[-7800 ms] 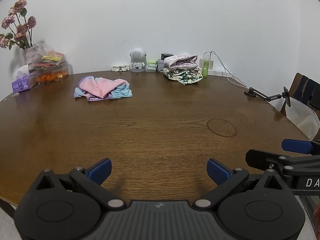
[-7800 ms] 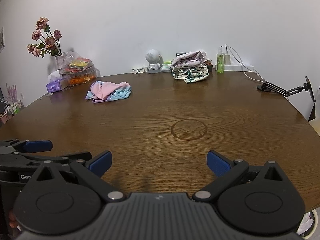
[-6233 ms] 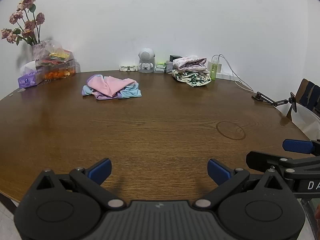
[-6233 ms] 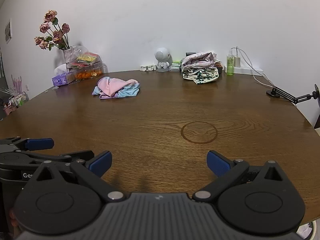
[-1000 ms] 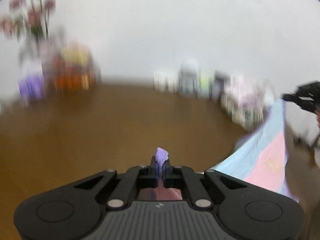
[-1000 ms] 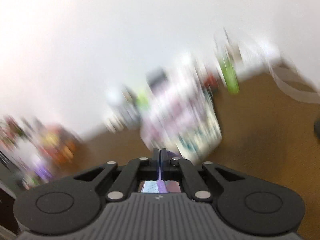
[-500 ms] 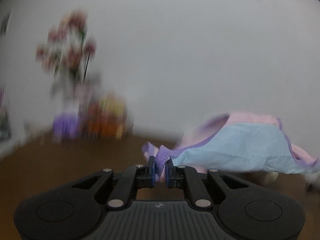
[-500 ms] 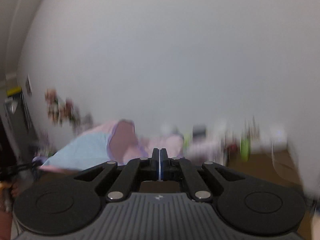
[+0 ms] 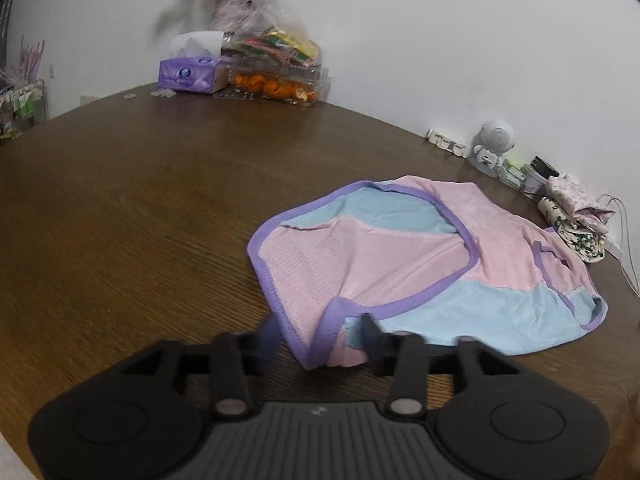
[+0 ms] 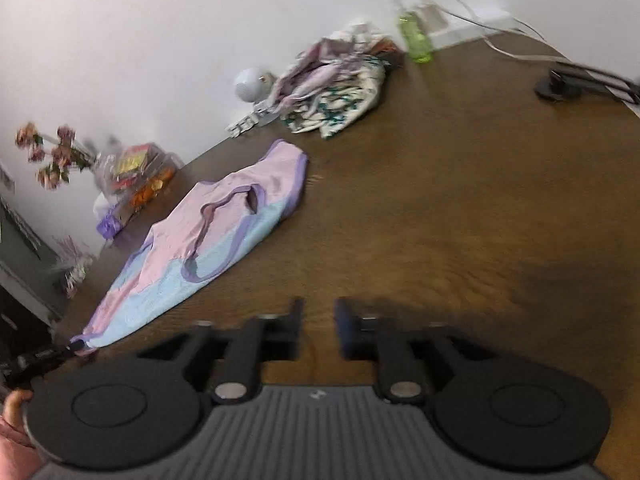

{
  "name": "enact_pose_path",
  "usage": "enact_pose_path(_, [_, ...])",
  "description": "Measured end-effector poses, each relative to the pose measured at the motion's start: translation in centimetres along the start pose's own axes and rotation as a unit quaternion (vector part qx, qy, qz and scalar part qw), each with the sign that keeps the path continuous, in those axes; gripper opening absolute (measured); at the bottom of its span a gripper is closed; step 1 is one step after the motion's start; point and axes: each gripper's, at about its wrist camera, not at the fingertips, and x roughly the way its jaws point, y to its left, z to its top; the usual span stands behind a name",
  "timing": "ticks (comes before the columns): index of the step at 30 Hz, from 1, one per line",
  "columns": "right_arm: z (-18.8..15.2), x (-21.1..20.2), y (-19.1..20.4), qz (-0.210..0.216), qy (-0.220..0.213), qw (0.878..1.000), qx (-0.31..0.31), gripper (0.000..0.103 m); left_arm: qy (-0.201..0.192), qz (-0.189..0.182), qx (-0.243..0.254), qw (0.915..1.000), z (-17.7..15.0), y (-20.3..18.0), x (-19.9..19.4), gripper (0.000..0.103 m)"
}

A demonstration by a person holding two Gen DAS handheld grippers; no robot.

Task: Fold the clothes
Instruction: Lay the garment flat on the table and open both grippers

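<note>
My left tool (image 9: 318, 334) has just been opening; its jaws stand apart around the vest's (image 9: 404, 260) near strap, not pressing it. My right tool (image 10: 318, 330) has also just opened, over bare worktop (image 10: 460, 208). The vest lies spread on the worktop.

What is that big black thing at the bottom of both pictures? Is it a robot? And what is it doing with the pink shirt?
It is no robot. A person holds a pair of black tongs in each hand, and a small camera on each looks along its fingers. One picture comes from the left tongs, the other from the right tongs. On the brown table lies a pink and blue shirt, spread out for folding. Both tongs have just been opening. A corner of the shirt lies between the left fingers, seemingly not pinched; the right ones hold nothing. Further back are a tissue box, flowers and a pile of clothes.
</note>
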Motion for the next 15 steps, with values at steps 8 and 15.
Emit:
enact_pose_path(8, [3.1, 7.8, 9.0, 0.027, 0.033, 0.992, -0.12, 0.055, -0.009, -0.065, 0.1, 0.9929, 1.4, -4.6, -0.7, 0.07])
enact_pose_path(15, [3.1, 15.1, 15.8, 0.052, 0.08, 0.972, -0.214, 0.055, 0.032, -0.061, 0.199, 0.9775, 2.6, -8.7, 5.2, 0.047])
